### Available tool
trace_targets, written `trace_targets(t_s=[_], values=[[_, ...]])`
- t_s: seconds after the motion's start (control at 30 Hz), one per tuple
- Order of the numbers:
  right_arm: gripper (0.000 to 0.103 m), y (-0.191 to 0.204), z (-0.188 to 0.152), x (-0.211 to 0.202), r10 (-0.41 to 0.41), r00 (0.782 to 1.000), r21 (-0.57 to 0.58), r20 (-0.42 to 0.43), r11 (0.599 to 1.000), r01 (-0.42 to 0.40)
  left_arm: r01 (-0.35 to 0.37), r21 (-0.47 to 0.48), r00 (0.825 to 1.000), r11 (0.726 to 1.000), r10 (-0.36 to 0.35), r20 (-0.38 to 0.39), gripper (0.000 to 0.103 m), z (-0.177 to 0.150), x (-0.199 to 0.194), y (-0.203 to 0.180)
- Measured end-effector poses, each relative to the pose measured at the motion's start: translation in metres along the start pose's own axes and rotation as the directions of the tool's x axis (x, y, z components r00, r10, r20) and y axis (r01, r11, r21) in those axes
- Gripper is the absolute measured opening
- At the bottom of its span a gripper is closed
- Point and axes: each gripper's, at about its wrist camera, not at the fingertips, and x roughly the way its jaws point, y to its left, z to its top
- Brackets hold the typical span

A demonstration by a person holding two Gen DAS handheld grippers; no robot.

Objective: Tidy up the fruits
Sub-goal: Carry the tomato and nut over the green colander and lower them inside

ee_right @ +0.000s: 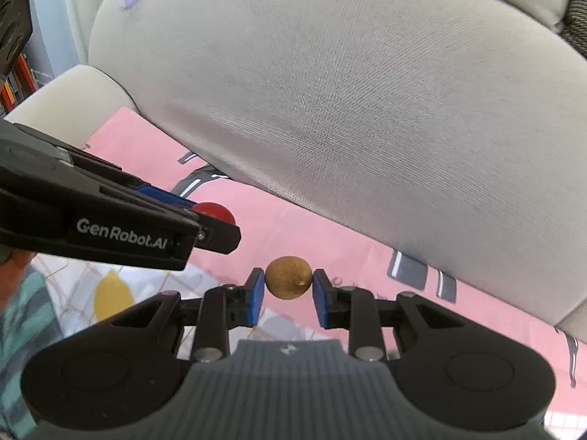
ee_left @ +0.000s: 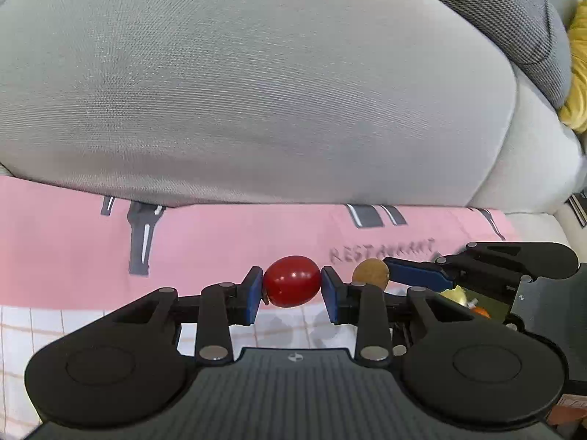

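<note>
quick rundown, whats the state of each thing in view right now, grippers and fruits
left gripper: shut on the red fruit
red fruit: held off the cloth between the blue pads
right gripper: shut on the brown fruit
brown fruit: held off the cloth between the pads
pink cloth: spread flat, partly under the grey cushion

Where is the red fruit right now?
The red fruit is pinched in the left hand-held gripper, above the pink cloth, just left of the brown fruit.

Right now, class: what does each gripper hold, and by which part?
Left gripper: red fruit, pinched at its two ends. Right gripper: brown fruit, pinched across its sides.
</note>
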Motion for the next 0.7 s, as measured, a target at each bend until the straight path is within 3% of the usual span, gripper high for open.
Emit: trace_targets(t_s=[0.7], values=[[0.025,-0.018,-0.087,-0.096,-0.087,0.995,0.090,0.039,0.992,0.083,0.079,0.176,0.997,0.981,-0.081,0.004,0.038,-0.041,-0.041,-0.095]])
